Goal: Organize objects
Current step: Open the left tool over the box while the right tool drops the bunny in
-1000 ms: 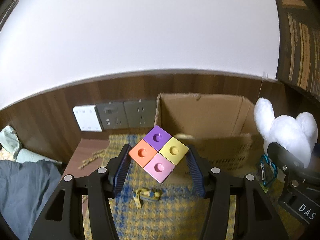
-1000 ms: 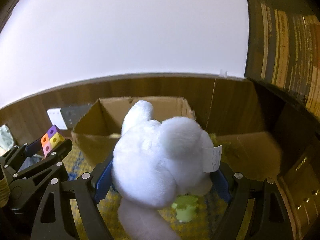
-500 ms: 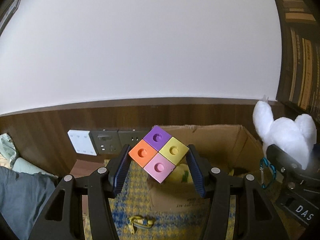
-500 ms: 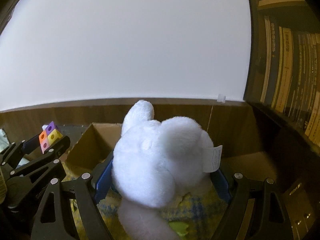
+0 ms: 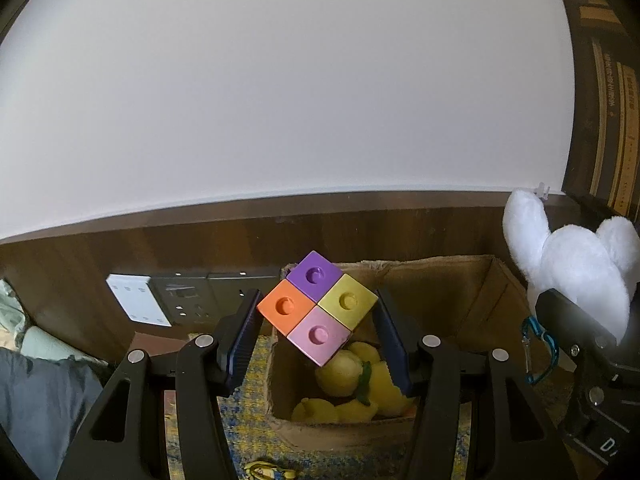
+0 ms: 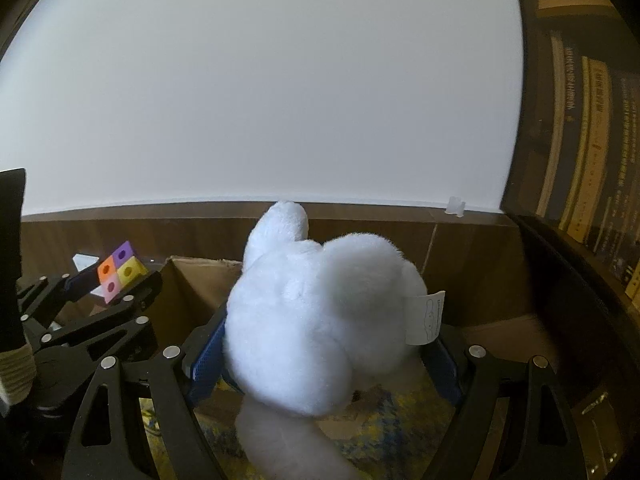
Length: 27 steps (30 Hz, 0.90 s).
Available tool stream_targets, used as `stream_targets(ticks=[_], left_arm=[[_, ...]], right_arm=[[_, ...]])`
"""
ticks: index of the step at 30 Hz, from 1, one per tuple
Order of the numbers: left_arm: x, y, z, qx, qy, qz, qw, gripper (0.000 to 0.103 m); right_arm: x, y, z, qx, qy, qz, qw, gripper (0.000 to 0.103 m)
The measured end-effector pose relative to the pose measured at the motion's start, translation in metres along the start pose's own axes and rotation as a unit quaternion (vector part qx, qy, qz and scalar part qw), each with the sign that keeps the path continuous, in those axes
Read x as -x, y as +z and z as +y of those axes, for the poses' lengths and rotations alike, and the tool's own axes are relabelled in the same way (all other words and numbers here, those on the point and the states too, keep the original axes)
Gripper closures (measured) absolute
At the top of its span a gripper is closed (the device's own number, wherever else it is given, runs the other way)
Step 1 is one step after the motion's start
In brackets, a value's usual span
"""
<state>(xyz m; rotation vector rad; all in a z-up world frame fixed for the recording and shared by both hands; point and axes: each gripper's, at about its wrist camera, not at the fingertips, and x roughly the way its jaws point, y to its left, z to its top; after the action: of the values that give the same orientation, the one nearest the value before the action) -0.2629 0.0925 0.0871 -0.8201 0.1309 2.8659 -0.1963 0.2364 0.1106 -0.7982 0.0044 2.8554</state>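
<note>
My left gripper (image 5: 318,326) is shut on a four-colour block cube (image 5: 318,306) of purple, orange, yellow and pink, held corner-up above the open cardboard box (image 5: 460,276). Yellow plush toys (image 5: 352,388) lie inside the box. My right gripper (image 6: 320,356) is shut on a white plush toy (image 6: 320,312) with a paper tag, and this toy hides most of the box (image 6: 192,276) in the right wrist view. The cube (image 6: 118,276) and left gripper (image 6: 116,286) show at that view's left. The plush toy (image 5: 572,264) sits at the right of the left wrist view.
A wood-panelled wall with a white switch plate (image 5: 138,300) and dark sockets (image 5: 192,300) stands behind the box. A yellow-blue checked cloth (image 5: 256,432) lies underneath. Bookshelves (image 6: 580,140) rise on the right. Grey fabric (image 5: 36,396) lies at the left. A small yellow item (image 5: 268,472) rests on the cloth.
Both grippers have moved forward toward the box with their loads. The box has come closer and lower in the views, and its inside with the yellow toys now shows.
</note>
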Motion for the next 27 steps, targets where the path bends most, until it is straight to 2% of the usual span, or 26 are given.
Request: stream_targets(ticks=[4, 5, 6, 8, 11, 17, 27], left_arm=[[-0.002, -0.001, -0.001, -0.002, -0.001, 0.004, 1.0, 0.047], [-0.002, -0.001, -0.001, -0.002, 0.001, 0.004, 1.0, 0.04], [-0.001, -0.001, -0.001, -0.003, 0.004, 0.001, 1.0, 0.027], [0.003, -0.001, 0.001, -0.001, 0.014, -0.009, 0.9999, 0.013], [0.01, -0.001, 0.003, -0.003, 0.026, -0.022, 0.9994, 0.009], [0.015, -0.004, 0.004, 0.003, 0.029, -0.015, 0.9995, 0.005], [0.028, -0.025, -0.012, 0.004, 0.012, -0.01, 0.9999, 0.002]], right_arm=[[-0.006, 0.001, -0.001, -0.002, 0.005, 0.008, 1.0, 0.016], [-0.008, 0.001, -0.001, -0.002, 0.005, 0.01, 1.0, 0.013], [-0.009, 0.001, -0.002, -0.004, 0.004, 0.012, 1.0, 0.012], [-0.009, 0.001, -0.004, -0.009, 0.002, 0.011, 1.0, 0.007], [-0.005, 0.001, -0.007, -0.012, -0.003, 0.009, 1.0, 0.002], [0.001, -0.002, -0.015, -0.022, -0.008, 0.006, 1.0, 0.001], [0.031, -0.022, -0.031, -0.026, -0.033, 0.0, 0.999, 0.001]])
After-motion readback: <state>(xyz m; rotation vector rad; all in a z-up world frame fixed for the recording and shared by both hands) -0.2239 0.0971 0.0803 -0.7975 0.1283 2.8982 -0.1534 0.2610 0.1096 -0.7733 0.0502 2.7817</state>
